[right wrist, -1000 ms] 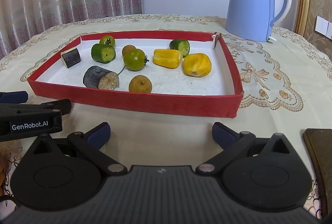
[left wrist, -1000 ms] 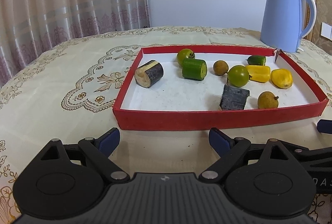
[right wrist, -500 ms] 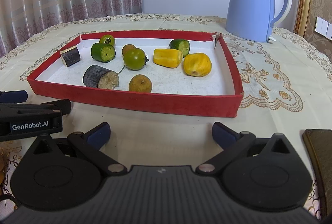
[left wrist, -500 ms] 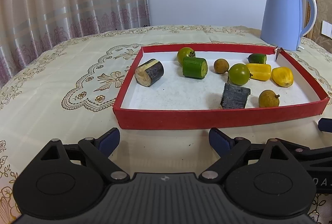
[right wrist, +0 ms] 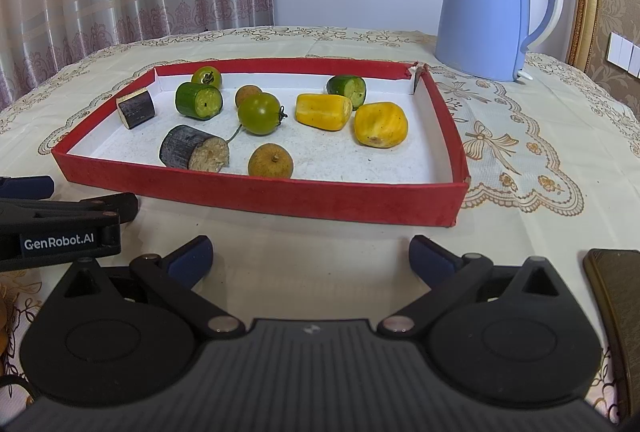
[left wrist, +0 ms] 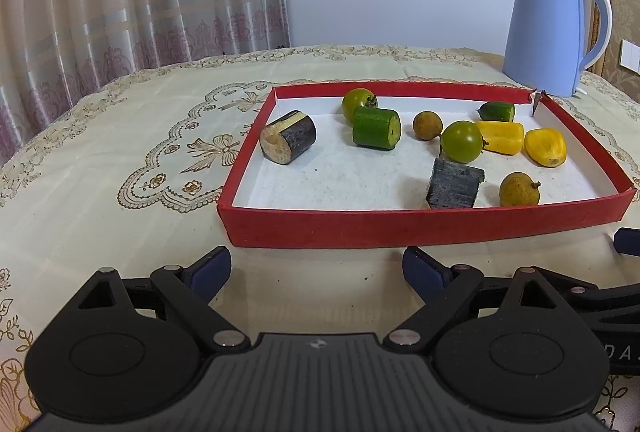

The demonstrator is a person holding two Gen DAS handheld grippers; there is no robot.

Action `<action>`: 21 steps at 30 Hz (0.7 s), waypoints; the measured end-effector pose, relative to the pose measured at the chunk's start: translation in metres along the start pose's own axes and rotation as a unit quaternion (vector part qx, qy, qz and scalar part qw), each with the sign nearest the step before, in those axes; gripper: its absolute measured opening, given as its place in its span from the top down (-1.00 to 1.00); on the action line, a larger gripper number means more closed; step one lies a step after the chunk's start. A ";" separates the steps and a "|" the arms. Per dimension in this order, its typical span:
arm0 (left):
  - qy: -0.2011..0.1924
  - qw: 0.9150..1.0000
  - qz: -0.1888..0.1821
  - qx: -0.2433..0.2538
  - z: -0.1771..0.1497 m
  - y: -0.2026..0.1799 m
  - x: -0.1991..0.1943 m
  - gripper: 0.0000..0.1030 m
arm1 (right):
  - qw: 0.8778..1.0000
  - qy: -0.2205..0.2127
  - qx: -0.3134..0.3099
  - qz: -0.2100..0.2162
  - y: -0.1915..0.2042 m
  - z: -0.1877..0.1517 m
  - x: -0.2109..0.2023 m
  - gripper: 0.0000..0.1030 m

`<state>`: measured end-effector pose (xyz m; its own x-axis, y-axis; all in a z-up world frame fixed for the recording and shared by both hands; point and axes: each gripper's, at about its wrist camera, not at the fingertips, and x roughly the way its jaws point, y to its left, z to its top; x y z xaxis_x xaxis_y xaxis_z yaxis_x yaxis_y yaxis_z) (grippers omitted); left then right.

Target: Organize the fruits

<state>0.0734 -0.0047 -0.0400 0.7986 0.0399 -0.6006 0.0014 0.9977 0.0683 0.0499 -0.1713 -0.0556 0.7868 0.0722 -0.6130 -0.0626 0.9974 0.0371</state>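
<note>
A red tray [left wrist: 420, 223] [right wrist: 280, 194] with a white floor holds several pieces. Two green tomatoes [left wrist: 461, 141] [right wrist: 260, 113], two green cucumber chunks [left wrist: 376, 128] [right wrist: 199, 100], two yellow pieces [left wrist: 545, 147] [right wrist: 380, 124], two brown longans [left wrist: 519, 189] [right wrist: 271, 160] and two dark cut stalk pieces [left wrist: 288, 143] [right wrist: 194, 152] lie inside. My left gripper [left wrist: 316, 268] hovers open over the cloth in front of the tray, nothing between its fingers. My right gripper [right wrist: 310, 256] is open too, just short of the tray's near wall, and empty.
A blue kettle [left wrist: 554, 32] [right wrist: 496, 8] stands behind the tray at the right. The left gripper's body [right wrist: 60, 232] shows at the right wrist view's left edge. A dark flat object [right wrist: 616, 304] lies at the right edge. A curtain hangs beyond the cream embroidered tablecloth [left wrist: 120, 136].
</note>
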 end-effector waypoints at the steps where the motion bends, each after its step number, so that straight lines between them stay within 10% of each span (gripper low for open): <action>1: -0.001 1.000 0.001 0.000 0.000 0.000 0.000 -0.81 | 1.000 0.000 0.000 0.000 0.000 0.000 0.000 -1.00; 21: -0.001 1.000 0.007 0.003 0.000 -0.001 0.000 -0.81 | 1.000 0.000 0.000 0.000 0.000 0.000 0.000 -1.00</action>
<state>0.0733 -0.0061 -0.0403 0.8002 0.0535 -0.5974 -0.0064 0.9967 0.0808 0.0501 -0.1713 -0.0558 0.7867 0.0717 -0.6132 -0.0627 0.9974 0.0361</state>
